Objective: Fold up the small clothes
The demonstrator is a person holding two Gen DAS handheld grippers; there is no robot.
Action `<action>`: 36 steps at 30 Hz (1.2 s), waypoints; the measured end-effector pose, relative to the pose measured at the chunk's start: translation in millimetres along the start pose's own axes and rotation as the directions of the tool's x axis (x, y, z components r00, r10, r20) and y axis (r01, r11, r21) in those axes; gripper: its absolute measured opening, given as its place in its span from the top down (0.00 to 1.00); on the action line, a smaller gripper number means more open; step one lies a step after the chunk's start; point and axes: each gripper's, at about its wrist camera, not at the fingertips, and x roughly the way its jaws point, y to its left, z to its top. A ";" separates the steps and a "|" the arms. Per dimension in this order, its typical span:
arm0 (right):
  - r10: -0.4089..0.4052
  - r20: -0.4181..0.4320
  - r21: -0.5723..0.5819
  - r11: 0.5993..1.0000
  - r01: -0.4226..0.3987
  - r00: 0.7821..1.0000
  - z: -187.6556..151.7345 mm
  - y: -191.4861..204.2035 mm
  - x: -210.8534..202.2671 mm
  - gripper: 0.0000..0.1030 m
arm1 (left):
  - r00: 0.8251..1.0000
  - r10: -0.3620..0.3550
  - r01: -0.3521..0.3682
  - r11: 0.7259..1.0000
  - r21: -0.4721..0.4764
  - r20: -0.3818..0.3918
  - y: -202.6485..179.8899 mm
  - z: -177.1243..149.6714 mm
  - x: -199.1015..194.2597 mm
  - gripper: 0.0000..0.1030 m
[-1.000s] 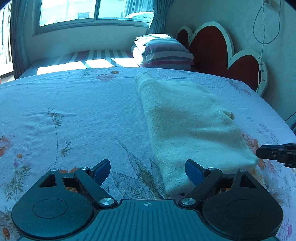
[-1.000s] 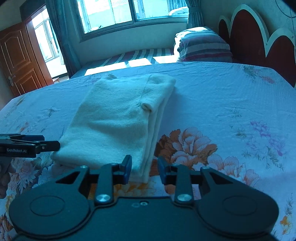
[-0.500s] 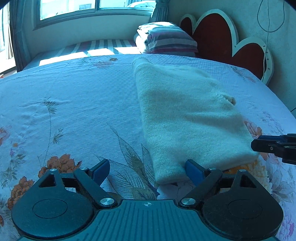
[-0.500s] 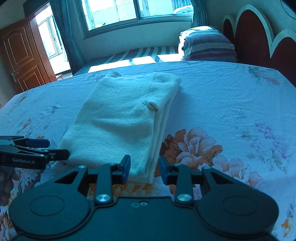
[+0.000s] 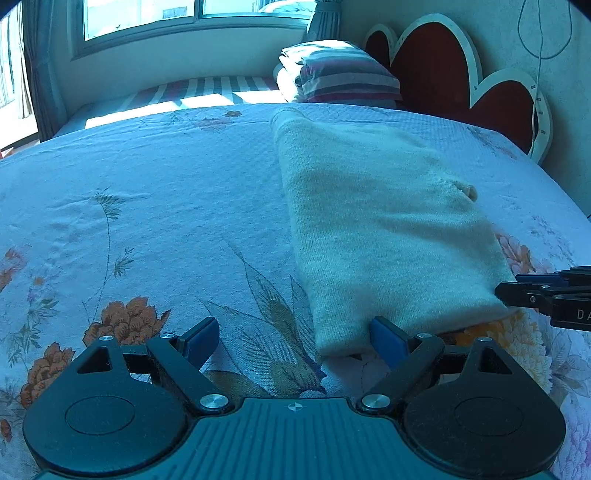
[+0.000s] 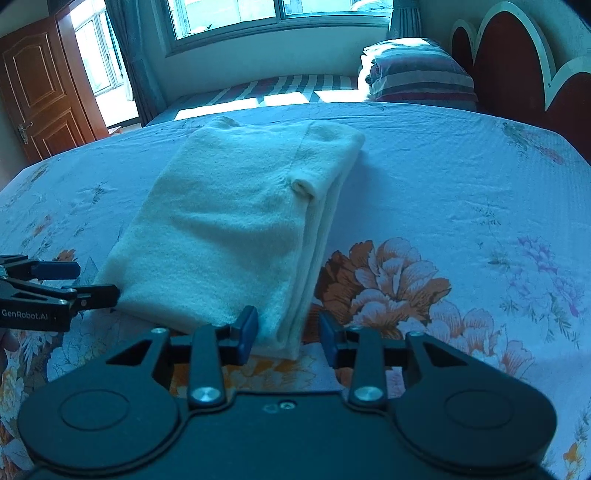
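A cream knitted garment (image 5: 388, 229) lies folded into a long strip on the floral bedsheet (image 5: 147, 206). My left gripper (image 5: 293, 332) stands wide open at its near left corner, and that corner lies just inside the right finger (image 5: 386, 334). In the right wrist view the same garment (image 6: 229, 229) runs away from me. My right gripper (image 6: 289, 326) straddles its near right corner. Its jaws are opening, and the right pad stands clear of the cloth. Each gripper shows in the other's view, the right gripper (image 5: 546, 295) and the left gripper (image 6: 55, 291).
Striped pillows (image 5: 340, 74) are stacked at the head of the bed beside a red and white scalloped headboard (image 5: 443, 70). A window (image 6: 258, 14) runs along the far wall, and a wooden door (image 6: 40, 88) stands at the far left. Bare sheet spreads to both sides of the garment.
Both grippers have tipped a little further down toward the garment's near edge. The right gripper's jaws have spread wider around the corner. The garment has stayed where it was.
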 end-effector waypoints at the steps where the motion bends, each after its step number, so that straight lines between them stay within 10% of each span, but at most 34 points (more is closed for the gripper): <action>1: -0.003 0.000 0.008 1.000 0.003 1.000 -0.4 -0.6 -0.4 0.61 | 1.000 -0.002 0.002 1.000 0.005 -0.003 0.0 1.5 -0.9 0.14; 9: -0.030 0.032 0.075 0.997 0.028 0.999 3.4 5.6 -10.0 0.79 | 0.995 -0.102 0.102 0.995 0.002 -0.013 8.0 4.5 1.3 0.23; 21: -0.051 0.057 0.177 0.983 0.040 0.997 10.2 7.2 -37.0 0.67 | 0.968 -0.243 0.246 0.969 -0.037 0.071 47.4 18.1 -22.6 0.24; 36: -0.009 0.130 0.224 0.974 -0.021 0.991 40.6 -21.2 -5.3 0.61 | 0.979 -0.193 0.196 0.979 -0.054 0.063 50.1 68.1 31.0 0.24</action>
